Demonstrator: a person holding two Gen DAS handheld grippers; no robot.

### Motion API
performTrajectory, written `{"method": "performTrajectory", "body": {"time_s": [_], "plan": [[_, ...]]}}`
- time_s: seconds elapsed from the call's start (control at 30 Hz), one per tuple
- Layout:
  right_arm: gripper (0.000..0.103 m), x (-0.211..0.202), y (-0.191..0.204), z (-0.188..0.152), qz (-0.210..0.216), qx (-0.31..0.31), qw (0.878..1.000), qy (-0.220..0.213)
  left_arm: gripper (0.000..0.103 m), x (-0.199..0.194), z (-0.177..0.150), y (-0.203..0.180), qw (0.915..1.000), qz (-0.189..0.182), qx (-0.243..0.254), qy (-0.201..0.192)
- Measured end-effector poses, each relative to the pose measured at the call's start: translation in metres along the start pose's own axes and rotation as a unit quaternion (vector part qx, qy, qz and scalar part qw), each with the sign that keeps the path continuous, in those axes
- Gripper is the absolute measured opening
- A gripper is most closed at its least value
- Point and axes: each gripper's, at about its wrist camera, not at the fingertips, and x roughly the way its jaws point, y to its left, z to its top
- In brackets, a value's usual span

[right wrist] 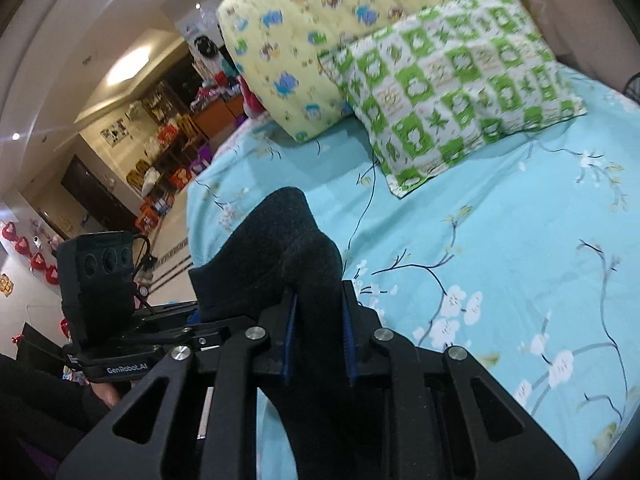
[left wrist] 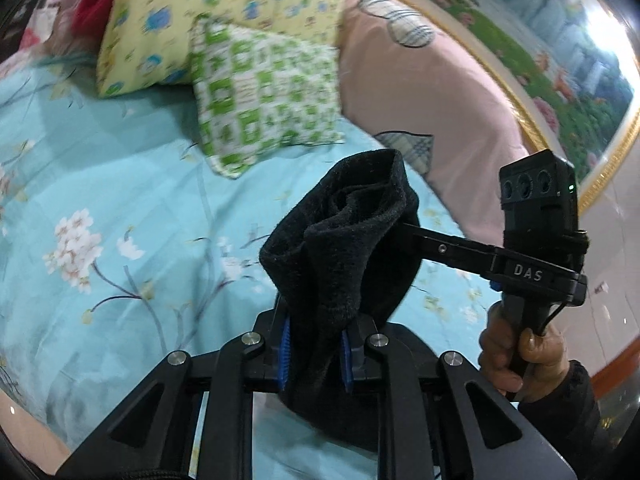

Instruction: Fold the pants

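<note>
The black pants (left wrist: 340, 240) hang bunched above the bed, held by both grippers. My left gripper (left wrist: 316, 354) is shut on a thick fold of the black fabric between its blue pads. The right gripper's finger reaches into the same bunch from the right in the left wrist view (left wrist: 416, 236). In the right wrist view my right gripper (right wrist: 318, 338) is shut on the pants (right wrist: 288, 248), which rise above its jaws. The left gripper's body (right wrist: 100, 280) sits just to its left. The rest of the pants hangs out of sight below.
A light blue floral bed sheet (left wrist: 120, 200) lies below. A green checked pillow (left wrist: 264, 92) and a yellow printed pillow (left wrist: 200, 12) lie at the head, beside a pink quilt (left wrist: 420, 92). A framed picture (left wrist: 540, 40) is on the wall. Cluttered shelves (right wrist: 168, 148) stand beyond the bed.
</note>
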Motion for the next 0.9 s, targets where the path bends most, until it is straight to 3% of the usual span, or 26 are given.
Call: {"method": "performTrajectory", "body": {"time_s": [0.33,0.6,0.9], "plan": [[0.021,-0.090,0.005,-0.045,0.009,0.005,0.996,-0.086,0.018,-0.014,-0.018,-0.085,0.9953,-0.068,0.068,0.004],[0.020,-0.153,-0.010,-0.102,0.005,0.036,0.988,-0.149,0.018,-0.004,-0.058,-0.158,0.9836,-0.120,0.130,0.036],[0.020,-0.196,-0.029,-0.170,-0.015,0.077,0.979,-0.187,0.018,0.022,-0.110,-0.212,0.9682,-0.138,0.187,0.091]]}}
